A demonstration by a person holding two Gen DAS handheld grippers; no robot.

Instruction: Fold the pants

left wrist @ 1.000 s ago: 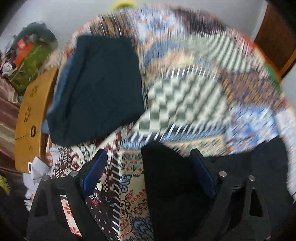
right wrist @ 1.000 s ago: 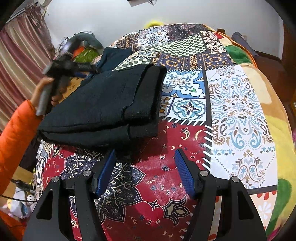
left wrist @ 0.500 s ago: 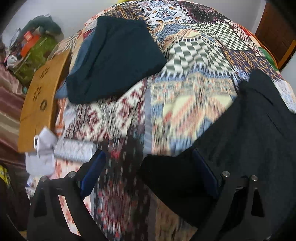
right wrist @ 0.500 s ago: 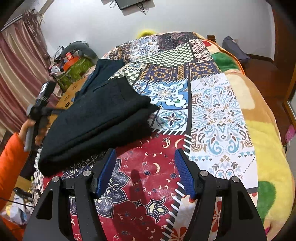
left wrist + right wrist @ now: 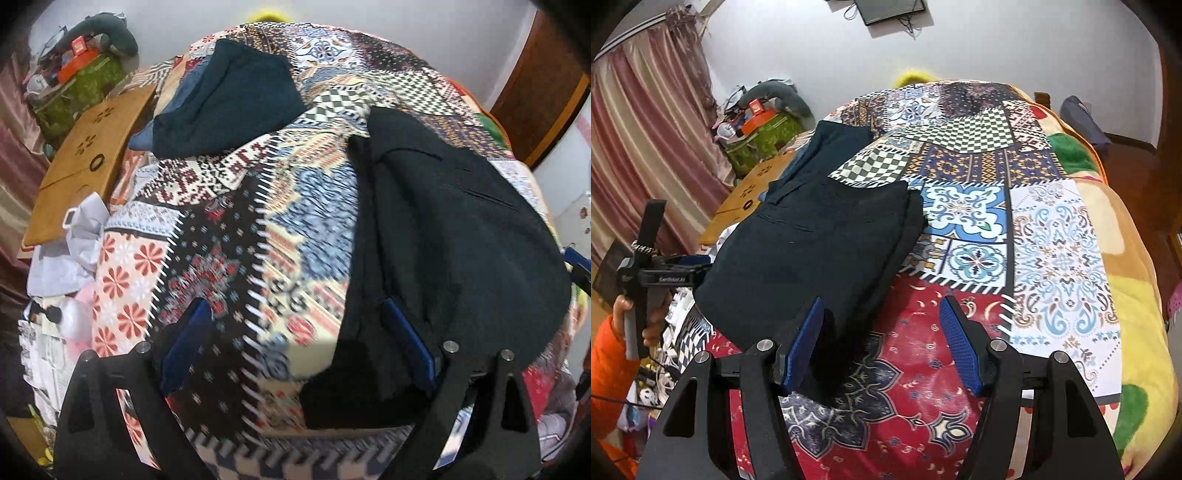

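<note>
1. Your pants [image 5: 812,251] lie folded in a thick black bundle on the bed [image 5: 1060,236], over its left half, with a doubled edge on the side facing the blue tile patch.
2. Your left claw [image 5: 295,347] is spread wide and pinches nothing. Its right finger [image 5: 406,339] sits over the near corner of the pants [image 5: 450,229]; whether it touches the cloth, I cannot tell.
3. Your right claw [image 5: 882,343] is also spread and empty. It hovers over the red patch of the quilt, with the left finger [image 5: 803,343] just beside the near corner of the bundle.
4. By my judgement the folding looks nearly done: the layers are stacked and no leg trails loose. What is left is either one more fold or a tidy and set aside.
5. For another fold, close each claw on a near corner, catching all layers, then lift and carry them over to the far edge together. Thick cloth may slip from a shallow pinch, so bite deep.
6. A second dark garment [image 5: 827,155] lies further up the bed, touching or overlapping the far end of the pants; keep it out of your grip.
7. Off the bed's left side stands a green box [image 5: 764,142] piled with clutter, an orange item on top; the rest is too small to name.
</note>
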